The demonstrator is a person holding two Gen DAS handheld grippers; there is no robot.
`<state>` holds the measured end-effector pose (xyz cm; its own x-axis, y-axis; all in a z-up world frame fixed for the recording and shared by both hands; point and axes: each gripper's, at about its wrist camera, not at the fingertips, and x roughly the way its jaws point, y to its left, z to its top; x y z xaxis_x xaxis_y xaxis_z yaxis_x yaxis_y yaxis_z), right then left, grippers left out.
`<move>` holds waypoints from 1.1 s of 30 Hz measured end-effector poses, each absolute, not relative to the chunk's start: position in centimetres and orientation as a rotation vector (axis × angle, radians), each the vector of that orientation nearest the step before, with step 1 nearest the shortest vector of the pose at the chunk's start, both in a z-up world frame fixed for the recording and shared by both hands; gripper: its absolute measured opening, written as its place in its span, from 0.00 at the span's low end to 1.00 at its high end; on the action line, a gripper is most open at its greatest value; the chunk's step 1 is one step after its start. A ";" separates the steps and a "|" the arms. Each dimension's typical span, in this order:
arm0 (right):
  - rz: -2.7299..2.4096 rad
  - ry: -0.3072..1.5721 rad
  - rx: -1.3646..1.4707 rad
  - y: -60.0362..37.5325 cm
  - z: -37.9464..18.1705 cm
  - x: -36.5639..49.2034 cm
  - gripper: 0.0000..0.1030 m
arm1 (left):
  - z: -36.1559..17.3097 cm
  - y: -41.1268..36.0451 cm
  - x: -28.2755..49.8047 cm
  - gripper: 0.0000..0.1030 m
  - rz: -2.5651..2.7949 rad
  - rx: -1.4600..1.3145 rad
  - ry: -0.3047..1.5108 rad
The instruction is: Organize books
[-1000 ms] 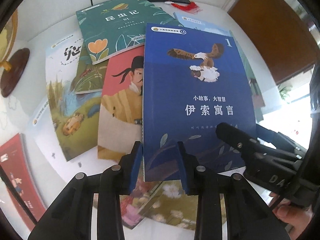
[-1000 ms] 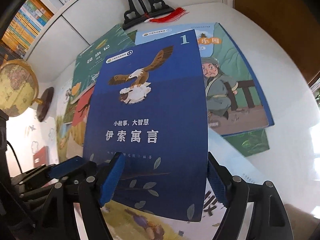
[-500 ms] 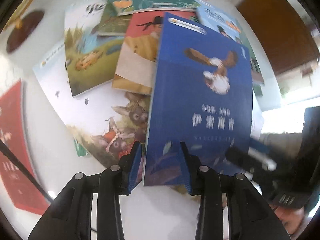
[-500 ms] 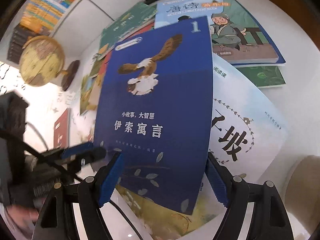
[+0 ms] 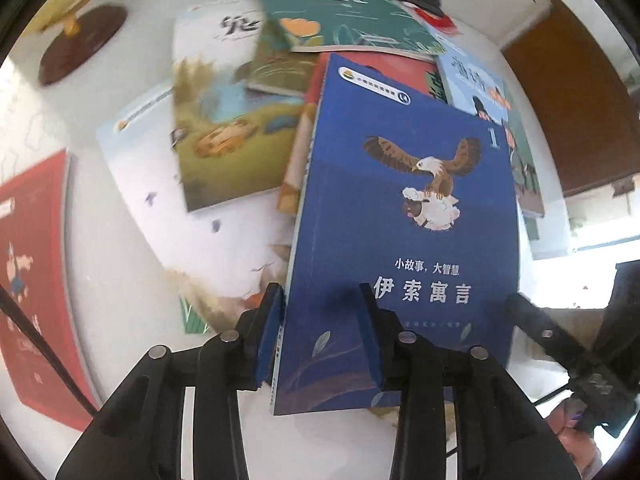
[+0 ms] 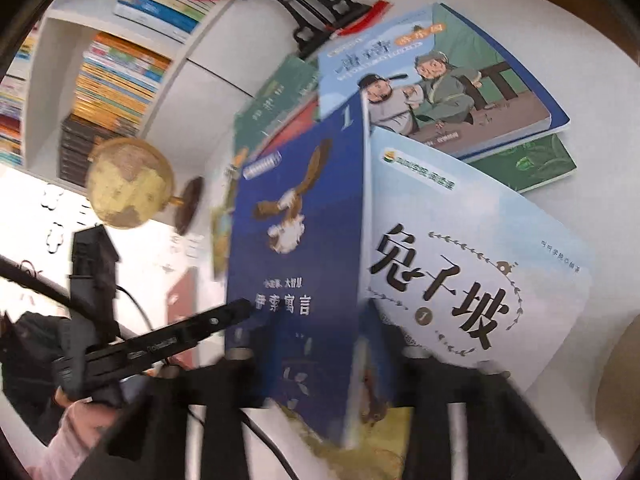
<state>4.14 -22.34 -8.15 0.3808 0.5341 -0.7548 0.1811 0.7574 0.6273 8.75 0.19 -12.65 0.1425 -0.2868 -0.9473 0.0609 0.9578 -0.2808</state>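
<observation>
A blue book with an eagle on its cover [image 5: 400,240] is lifted above a scatter of books on the white table. My left gripper [image 5: 320,336] grips its lower left corner beside the spine, and its jaws are closing slightly on it. In the blurred right wrist view the blue book [image 6: 296,240] stands nearly edge-on. My right gripper [image 6: 324,360] is closing on its lower right corner, with the book between the pads. One finger of the right gripper [image 5: 552,336] shows at the book's right edge. The left gripper's finger [image 6: 192,330] lies across the cover.
Loose books lie around: a teal one [image 5: 340,8], a red one [image 5: 32,272], a white rabbit title [image 6: 480,272] and a light blue one [image 6: 432,80]. A globe [image 6: 130,182], a filled bookshelf [image 6: 112,72] and a black stand [image 6: 316,12] are at the back. A person's hand [image 6: 76,420] holds the left gripper.
The right gripper's wide jaws have narrowed onto the blue book. The book has swung from flat-on to nearly edge-on in the right view. Both grippers have shifted over the table with it.
</observation>
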 end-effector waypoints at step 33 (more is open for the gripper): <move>0.302 1.181 0.668 -20.0 -7.1 2.9 0.08 | -8.3 3.5 6.4 0.15 -0.308 -0.288 1.282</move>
